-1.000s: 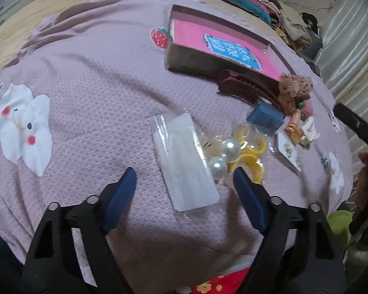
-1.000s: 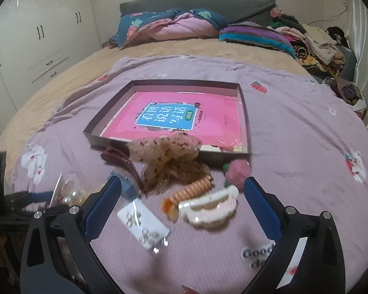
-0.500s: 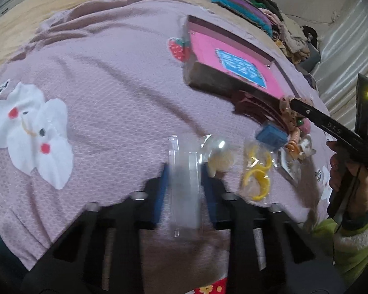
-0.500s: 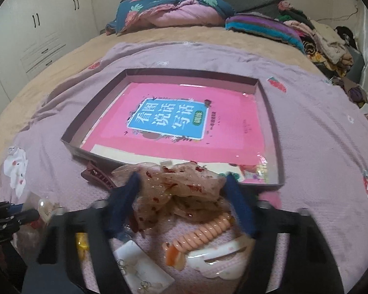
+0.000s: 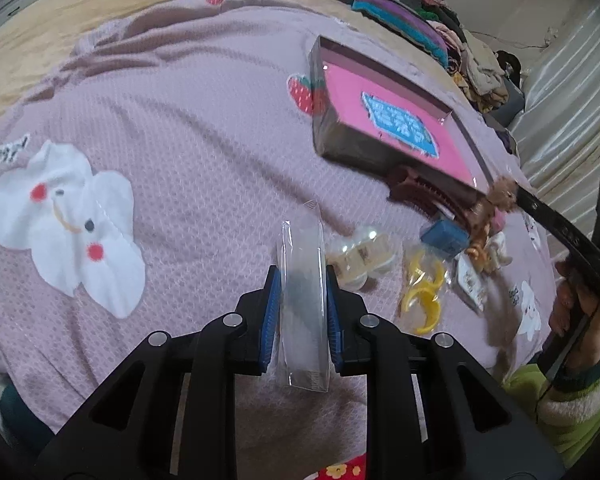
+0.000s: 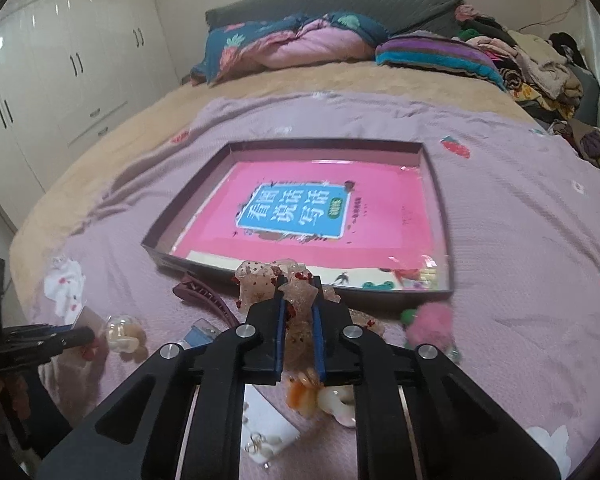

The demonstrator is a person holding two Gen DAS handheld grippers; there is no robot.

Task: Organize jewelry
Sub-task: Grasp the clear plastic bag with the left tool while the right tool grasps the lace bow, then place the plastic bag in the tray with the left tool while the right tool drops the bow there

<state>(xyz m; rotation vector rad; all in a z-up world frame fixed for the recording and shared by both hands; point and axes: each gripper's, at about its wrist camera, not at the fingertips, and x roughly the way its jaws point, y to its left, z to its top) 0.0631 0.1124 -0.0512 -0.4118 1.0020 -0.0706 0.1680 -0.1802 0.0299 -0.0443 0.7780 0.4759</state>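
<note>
My left gripper point(image 5: 302, 280) is shut on a clear plastic packet point(image 5: 300, 236), which stands on edge between the blue pads just above the purple bedspread. The jaws of my right gripper point(image 6: 299, 284) are closing, and their pads press on a sheer beige bow with red specks point(image 6: 260, 284) in front of the tray. The shallow dark box tray point(image 6: 440, 200) has a pink book as its floor and lies ahead on the bed. In the left wrist view the tray point(image 5: 348, 140) is at the upper right.
On the bedspread lie a brown hair claw point(image 6: 204, 296), a pearl packet point(image 5: 360, 256), yellow clips point(image 5: 420, 292), a small blue box point(image 5: 444, 236), a pink pompom point(image 6: 428, 320), an earring card point(image 6: 264, 436) and an orange coil tie point(image 6: 300, 394). Clothes point(image 6: 540, 64) are piled at the far right.
My left gripper closed on the clear packet and tipped it up on edge. My right gripper moved forward over the hair things and closed on the bow.
</note>
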